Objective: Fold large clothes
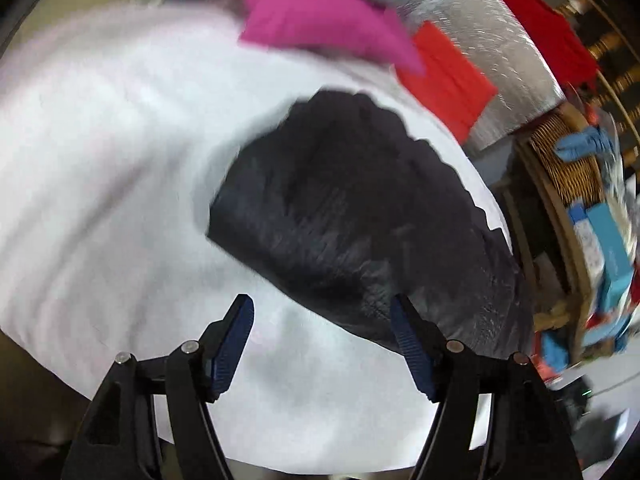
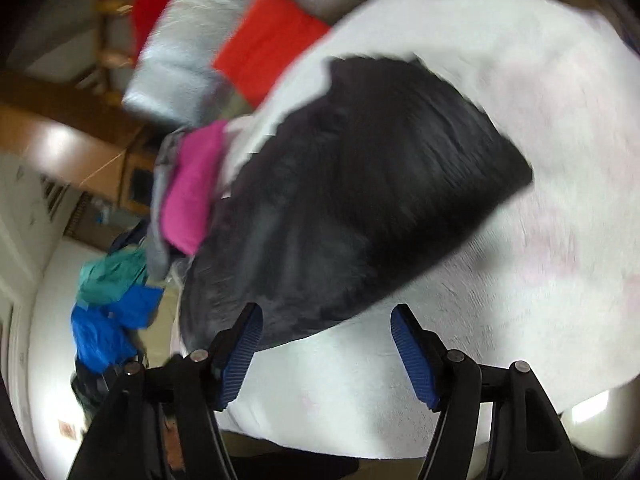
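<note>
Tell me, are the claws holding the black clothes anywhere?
No. The left claw and right claw are both open and empty, above the black garment.

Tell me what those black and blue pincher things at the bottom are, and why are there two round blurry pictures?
Those are grippers, a bit like big tongs. A person holds one in each hand, and each has a small camera looking along its two fingers. That is why there are two pictures: one from the left gripper, one from the right gripper. The lens bends everything round, and things look smeared.

Both cameras look down at a white cloth-covered surface. On it lies a folded black garment, with a pink folded cloth and a red folded cloth farther off. The right view also shows blue and green clothes heaped at the side.

Both grippers are open and hold nothing.
</note>
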{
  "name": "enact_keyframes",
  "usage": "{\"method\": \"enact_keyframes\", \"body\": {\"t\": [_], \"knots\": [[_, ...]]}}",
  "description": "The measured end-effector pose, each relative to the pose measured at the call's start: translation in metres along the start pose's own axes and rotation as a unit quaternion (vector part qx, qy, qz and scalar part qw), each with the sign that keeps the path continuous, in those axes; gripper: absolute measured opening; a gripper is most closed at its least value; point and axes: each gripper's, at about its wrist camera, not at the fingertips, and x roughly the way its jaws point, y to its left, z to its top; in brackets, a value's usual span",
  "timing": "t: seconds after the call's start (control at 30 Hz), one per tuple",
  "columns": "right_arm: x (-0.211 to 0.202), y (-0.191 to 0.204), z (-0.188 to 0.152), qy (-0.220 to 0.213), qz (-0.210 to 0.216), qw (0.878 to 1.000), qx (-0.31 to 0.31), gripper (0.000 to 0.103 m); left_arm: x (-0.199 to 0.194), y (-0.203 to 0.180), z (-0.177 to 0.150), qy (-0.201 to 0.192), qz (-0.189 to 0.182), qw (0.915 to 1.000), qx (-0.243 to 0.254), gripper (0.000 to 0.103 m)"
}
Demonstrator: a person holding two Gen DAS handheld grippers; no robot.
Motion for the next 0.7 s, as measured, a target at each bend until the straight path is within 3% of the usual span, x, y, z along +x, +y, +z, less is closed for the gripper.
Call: {"method": "enact_keyframes", "body": {"t": [0.07,0.23,0.33,0.4,0.47,0.5,0.57,0.63,0.7], "knots": [[0.006,-0.012,0.006,-0.009,0.000,0.999,0.043,0.070,0.009,0.010,0.001,0.003,-0.011,0.9991,-0.041,0.071],[0.021,-0.039,0.018,-0.043,0.011,0.990,0.131,0.070,0.024,0.011,0.003,0.000,-0.025,0.9970,-0.073,0.071],[0.024,-0.030,0.023,-0.065,0.012,0.992,0.108,0.070,0.033,0.014,0.007,-0.009,-0.039,0.9946,-0.095,0.071],[0.021,-0.016,0.022,-0.093,-0.006,0.993,0.071,0.055,0.034,0.012,0.012,-0.019,-0.047,0.9943,-0.094,0.071],[0.013,0.000,0.020,-0.119,-0.017,0.992,0.027,0.039,0.028,0.004,0.012,-0.042,-0.052,0.9949,-0.075,0.066],[0.009,0.007,0.020,-0.131,-0.021,0.991,0.009,0.037,0.025,-0.004,0.011,-0.055,-0.043,0.9964,-0.048,0.060],[0.001,0.017,0.021,-0.148,-0.033,0.988,-0.018,0.035,0.024,-0.018,0.011,-0.068,-0.029,0.9972,-0.006,0.058],[0.011,0.008,0.026,-0.127,-0.055,0.990,-0.001,0.035,0.034,-0.022,0.009,-0.052,0.001,0.9985,0.019,0.058],[0.017,-0.008,0.030,-0.102,-0.049,0.993,0.030,0.035,0.044,-0.013,0.009,-0.032,0.002,0.9995,-0.004,0.058]]}}
